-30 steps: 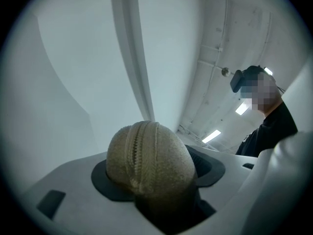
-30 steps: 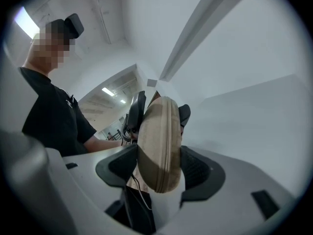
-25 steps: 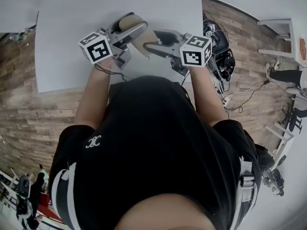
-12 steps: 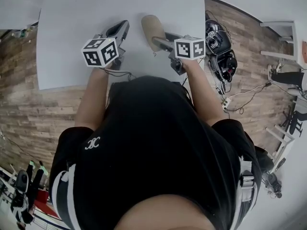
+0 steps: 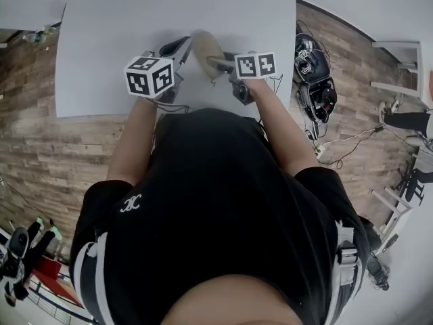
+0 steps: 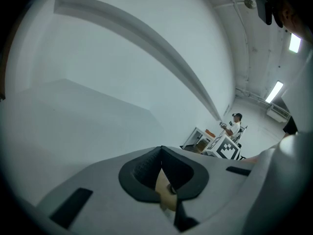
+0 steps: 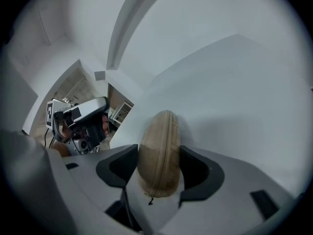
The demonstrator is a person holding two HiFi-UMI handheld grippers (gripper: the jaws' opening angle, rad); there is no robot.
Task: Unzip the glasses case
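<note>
The tan oval glasses case (image 5: pixel 205 49) hangs over the white table (image 5: pixel 101 53), gripped at its near end by my right gripper (image 5: pixel 218 61). In the right gripper view the case (image 7: pixel 159 146) stands on edge between the two dark pads (image 7: pixel 120 168), its zip seam facing the camera and a small pull dangling below. My left gripper (image 5: pixel 181 45) is just left of the case and apart from it. Its jaws (image 6: pixel 161 163) are shut together, and no part of the case is between the pads.
The table's front edge runs just in front of both grippers. Black gear and cables (image 5: pixel 314 73) lie on the wooden floor to the right, with white furniture (image 5: pixel 399 53) beyond. A distant person (image 6: pixel 235 125) stands by a small table.
The left gripper let go of the case, shut and drew off to the left. Both grippers sank toward the table, and the right one carried the case down and turned it on edge.
</note>
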